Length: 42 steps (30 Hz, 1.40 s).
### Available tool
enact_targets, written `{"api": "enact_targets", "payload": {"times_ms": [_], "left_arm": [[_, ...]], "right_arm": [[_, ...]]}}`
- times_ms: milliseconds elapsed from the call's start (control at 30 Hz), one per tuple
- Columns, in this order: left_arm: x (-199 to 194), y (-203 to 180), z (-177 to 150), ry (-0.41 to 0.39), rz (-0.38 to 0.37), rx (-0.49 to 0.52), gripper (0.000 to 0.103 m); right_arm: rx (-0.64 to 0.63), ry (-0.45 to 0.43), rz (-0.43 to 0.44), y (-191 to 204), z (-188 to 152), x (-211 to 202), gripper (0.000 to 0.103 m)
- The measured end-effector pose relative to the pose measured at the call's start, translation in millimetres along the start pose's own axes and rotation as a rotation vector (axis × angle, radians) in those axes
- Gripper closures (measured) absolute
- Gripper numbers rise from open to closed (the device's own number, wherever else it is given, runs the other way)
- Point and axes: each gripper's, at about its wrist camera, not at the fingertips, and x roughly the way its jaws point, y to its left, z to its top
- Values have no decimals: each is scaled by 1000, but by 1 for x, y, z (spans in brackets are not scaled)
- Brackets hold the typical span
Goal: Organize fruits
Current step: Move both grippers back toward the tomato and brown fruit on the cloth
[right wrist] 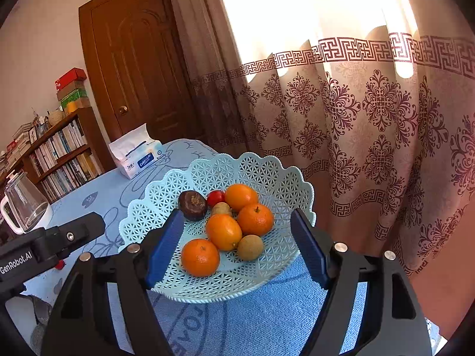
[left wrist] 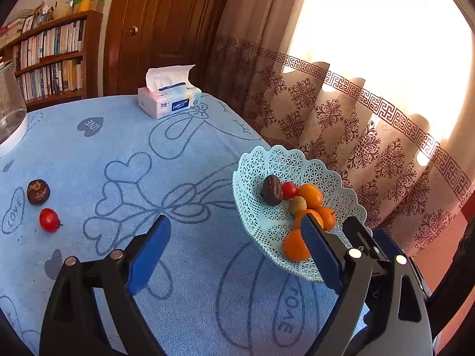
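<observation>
A pale blue lattice fruit basket (left wrist: 267,160) (right wrist: 207,175) stands at the table's right edge. It holds several oranges (right wrist: 223,231), a dark brown fruit (right wrist: 193,204), a cherry tomato (right wrist: 215,197) and two small tan fruits (right wrist: 250,247). On the blue cloth at the left lie another dark brown fruit (left wrist: 38,191) and a cherry tomato (left wrist: 49,220). My left gripper (left wrist: 236,225) is open and empty, just left of the basket. My right gripper (right wrist: 237,219) is open and empty, its jaws straddling the basket above the fruit. The right gripper's body (left wrist: 394,267) shows in the left wrist view.
A tissue box (left wrist: 169,101) (right wrist: 136,154) sits at the table's far edge. A glass jug (left wrist: 9,109) (right wrist: 25,207) stands at the far left. Curtains (right wrist: 371,136) hang close behind the basket. A door and bookshelf stand beyond the table.
</observation>
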Motion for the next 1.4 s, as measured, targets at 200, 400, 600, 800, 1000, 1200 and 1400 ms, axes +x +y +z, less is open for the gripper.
{"api": "enact_targets", "payload": {"times_ms": [200,400,600,800,1000,1200,1400], "left_arm": [[-3,16,-2,-6,34,-36,13],[-9,34,-2,-26,90,-50,13],[-17,53,-1,-49,177,-62,13],[-22,72,-1,-40,240,-85,13],[-28,85,0,-51,269,-106,13],[-33,97,-2,-56,283,-117,13],[-39,113,-4,-63,298,-139,13]], "right_arm": [[-12,-3,4,3,0,-1,26],[-40,-10,13,9,-1,-2,26],[-50,-7,12,11,-2,-1,26],[-59,-9,7,12,-2,-1,22],[-86,-8,-4,17,-4,0,22],[-120,-6,-18,23,-4,1,22],[-159,-3,-33,31,-6,2,22]]}}
